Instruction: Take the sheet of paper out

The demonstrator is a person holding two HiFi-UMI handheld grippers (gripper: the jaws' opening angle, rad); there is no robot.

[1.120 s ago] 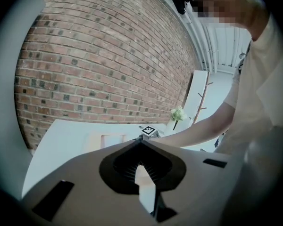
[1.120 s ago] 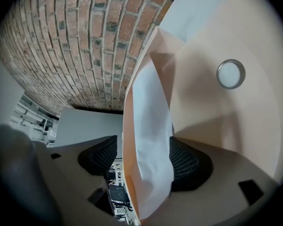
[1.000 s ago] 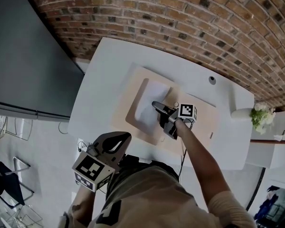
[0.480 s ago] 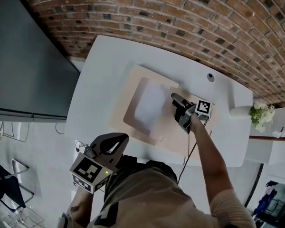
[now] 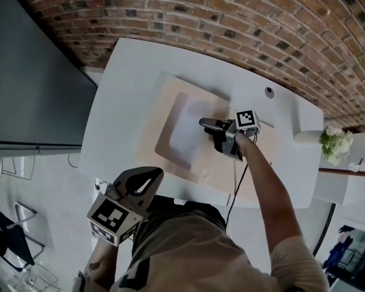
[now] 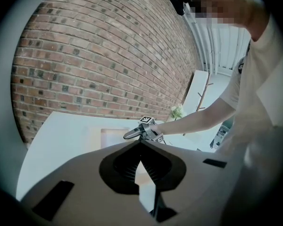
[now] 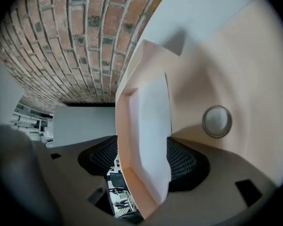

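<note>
A peach folder (image 5: 151, 140) lies open on the white table (image 5: 118, 96), and the white sheet of paper (image 5: 187, 131) rests in its inner pocket. My right gripper (image 5: 213, 134) reaches over the sheet's right edge. In the right gripper view its jaws stand apart, with the pocket leaf and the sheet (image 7: 153, 126) passing between them (image 7: 146, 161). The left gripper (image 5: 147, 181) hangs off the table's near edge, close to my body. Its jaws (image 6: 141, 168) are together on nothing. The right gripper (image 6: 132, 134) also shows far off in the left gripper view.
A round snap button (image 7: 217, 121) sits on the folder beside the jaws. A small round fitting (image 5: 269, 92) is set in the table's far right. White flowers (image 5: 333, 143) stand past the right end. A brick wall (image 5: 231, 17) runs behind, and a cable (image 5: 232, 190) hangs off the near edge.
My right gripper went right along the folder, then came back left and up onto the sheet's right edge. The left gripper has stayed put near my body.
</note>
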